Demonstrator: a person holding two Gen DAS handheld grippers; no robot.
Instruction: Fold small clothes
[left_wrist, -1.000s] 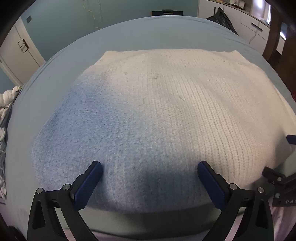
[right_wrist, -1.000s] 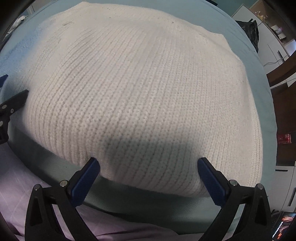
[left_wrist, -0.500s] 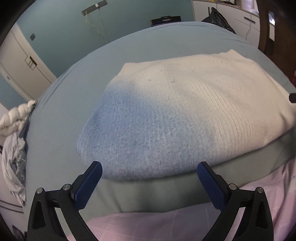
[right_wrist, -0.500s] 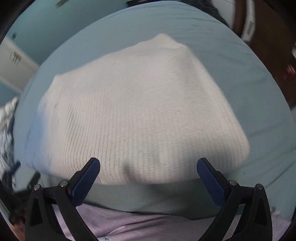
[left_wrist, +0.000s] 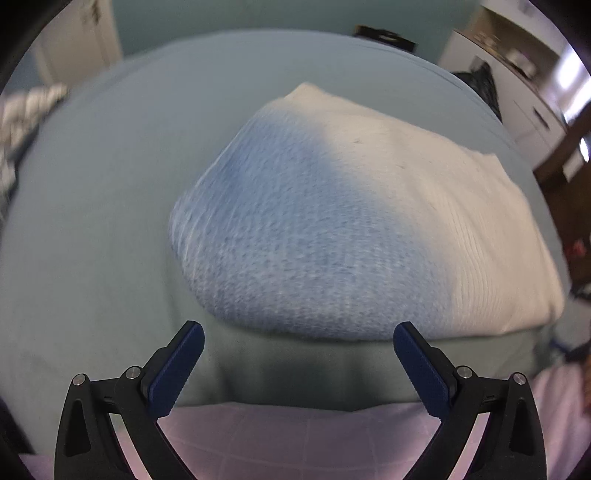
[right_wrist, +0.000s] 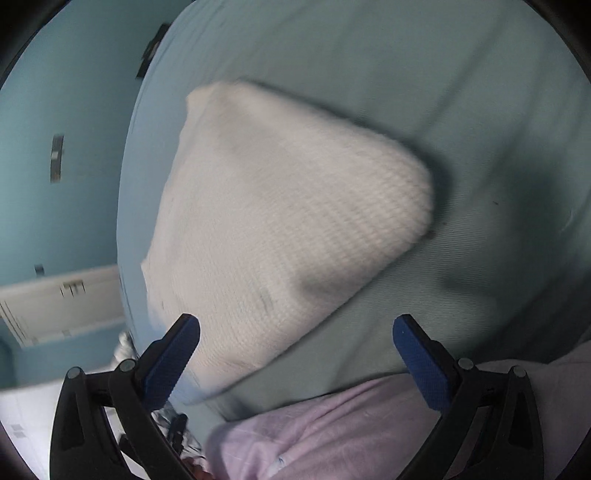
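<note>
I have the bed (left_wrist: 92, 206) filling both views, its pale green sheet stretched smooth and bare around the work. On it lies the knit sweater (left_wrist: 332, 229), a compact folded slab, blue at its left end and cream at its right, sitting near the front edge of the mattress. In the right wrist view the sweater (right_wrist: 280, 229) shows mostly its cream end, with one rounded corner pointing out over open sheet.

My read is that the fold on this piece is done or nearly so, since it lies as a thick, squared bundle with no sleeve or hem trailing that I can see. Both views are blurred, so I cannot judge how tidy the far edge is. The next move, as I see it, is either a last pat to square it or setting it aside and fetching another garment.

The near edge of the bundle runs close to the mattress front, below which a pink checked cloth (left_wrist: 295, 443) shows. There is broad free sheet to the left and beyond, less toward the front.

The left gripper (left_wrist: 297, 356) hangs just short of the blue end, jaws spread wide and holding nothing. The right gripper (right_wrist: 295, 352) has its jaws spread too and empty, over the near cream corner.
</note>
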